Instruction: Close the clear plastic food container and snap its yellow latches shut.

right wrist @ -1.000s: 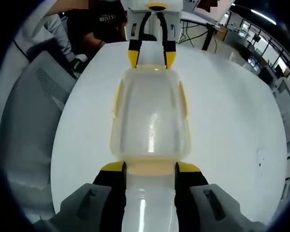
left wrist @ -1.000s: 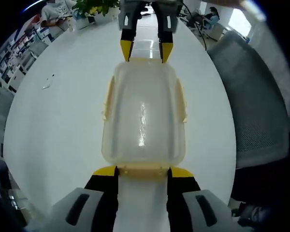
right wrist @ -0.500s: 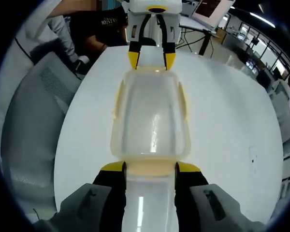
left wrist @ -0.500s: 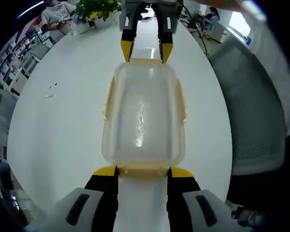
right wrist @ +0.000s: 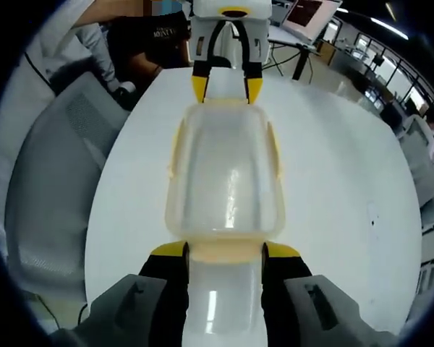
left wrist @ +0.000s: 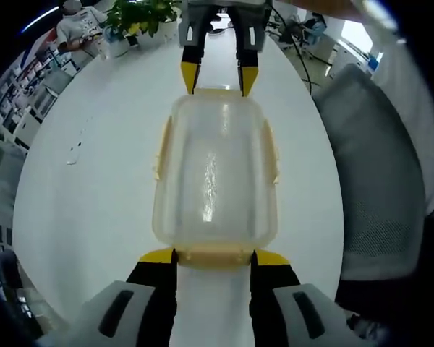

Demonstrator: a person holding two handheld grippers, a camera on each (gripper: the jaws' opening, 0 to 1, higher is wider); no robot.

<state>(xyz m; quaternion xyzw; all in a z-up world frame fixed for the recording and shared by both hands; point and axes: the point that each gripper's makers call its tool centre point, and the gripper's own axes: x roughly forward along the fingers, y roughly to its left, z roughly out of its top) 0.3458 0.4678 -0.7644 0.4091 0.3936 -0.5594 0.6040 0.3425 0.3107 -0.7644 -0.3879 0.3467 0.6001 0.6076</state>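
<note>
Gripping the container (left wrist: pixel 215 173) at opposite ends, both claws hold it over the table (left wrist: pixel 94 181) beside a grey chair (left wrist: pixel 380 181).

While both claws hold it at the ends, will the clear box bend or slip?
The clear box looks empty, so probably light. Its thin glossy walls may flex and slip. The left claw and right claw touch only its end latches, so it might twist.

A clear plastic food container (left wrist: pixel 215 177), lid on, lies lengthwise between 12 and 6 o'clock, yellow latches (left wrist: pixel 160 148) flanking its sides.
</note>
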